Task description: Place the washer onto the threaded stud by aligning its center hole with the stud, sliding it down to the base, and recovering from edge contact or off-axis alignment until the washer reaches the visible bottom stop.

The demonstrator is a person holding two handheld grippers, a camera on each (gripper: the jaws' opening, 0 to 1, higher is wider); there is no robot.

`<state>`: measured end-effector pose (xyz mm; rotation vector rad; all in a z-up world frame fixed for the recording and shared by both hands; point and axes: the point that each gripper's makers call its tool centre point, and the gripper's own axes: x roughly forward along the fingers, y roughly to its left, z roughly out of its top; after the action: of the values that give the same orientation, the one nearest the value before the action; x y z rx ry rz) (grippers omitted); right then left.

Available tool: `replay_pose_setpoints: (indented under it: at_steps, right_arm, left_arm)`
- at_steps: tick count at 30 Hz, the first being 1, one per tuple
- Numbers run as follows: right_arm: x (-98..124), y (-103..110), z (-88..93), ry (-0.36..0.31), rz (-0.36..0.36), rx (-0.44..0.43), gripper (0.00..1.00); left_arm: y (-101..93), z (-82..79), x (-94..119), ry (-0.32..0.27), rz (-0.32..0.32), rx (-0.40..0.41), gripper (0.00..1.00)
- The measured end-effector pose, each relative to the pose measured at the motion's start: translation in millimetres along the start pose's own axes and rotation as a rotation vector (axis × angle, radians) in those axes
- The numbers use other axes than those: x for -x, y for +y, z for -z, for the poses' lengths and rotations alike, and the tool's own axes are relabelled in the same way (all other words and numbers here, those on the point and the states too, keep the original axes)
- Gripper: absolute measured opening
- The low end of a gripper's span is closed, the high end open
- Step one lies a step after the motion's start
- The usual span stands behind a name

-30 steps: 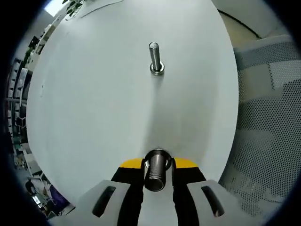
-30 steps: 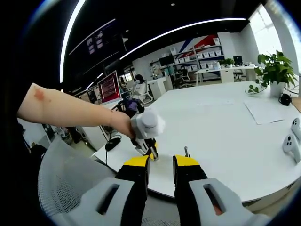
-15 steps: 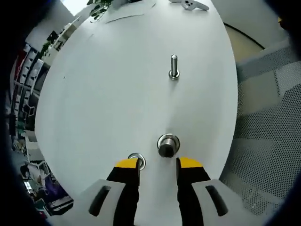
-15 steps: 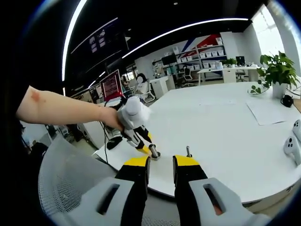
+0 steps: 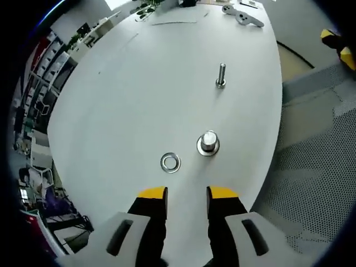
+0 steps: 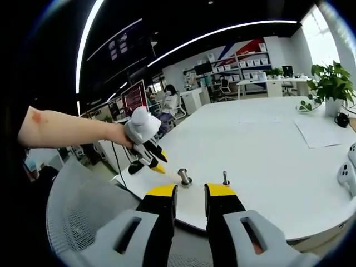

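Note:
A short threaded stud (image 5: 208,143) stands upright on its wide round base on the white table (image 5: 139,83). A flat steel washer (image 5: 170,162) lies on the table just to its left, apart from it. My left gripper (image 5: 187,196) hovers above the table's near edge, open, with nothing between its jaws. In the right gripper view the stud (image 6: 184,177) stands near the table edge, and the left gripper (image 6: 157,167), held by a hand, hangs to its left. My right gripper (image 6: 191,192) is open and holds nothing, short of the table edge.
A thinner bolt (image 5: 221,75) stands farther along the table, also seen as a bolt (image 6: 225,178) right of the stud. White controllers (image 5: 243,14) lie at the far end. A mesh chair (image 6: 83,222), a paper sheet (image 6: 317,130) and a potted plant (image 6: 328,83) are around.
The left gripper opened and let go of the stud, which now stands on the table. It then drew back and up. The washer has come into sight beside the stud.

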<state>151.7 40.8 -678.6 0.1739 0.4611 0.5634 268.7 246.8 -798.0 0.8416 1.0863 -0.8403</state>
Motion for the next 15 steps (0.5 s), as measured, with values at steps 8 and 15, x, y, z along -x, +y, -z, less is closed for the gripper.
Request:
replay_pose_setpoints:
  at_steps: [8, 15]
  right_arm:
    - [-0.2, 0.7, -1.3, -0.005, -0.002, 0.003, 0.22]
    - [0.5, 0.2, -1.2, -0.009, 0.004, -0.001, 0.22]
  left_arm:
    - [4.2, 9.0, 2.9, -0.036, 0.005, 0.044, 0.34]
    - [10.5, 17.2, -0.6, -0.024, 0.002, 0.067, 0.35]
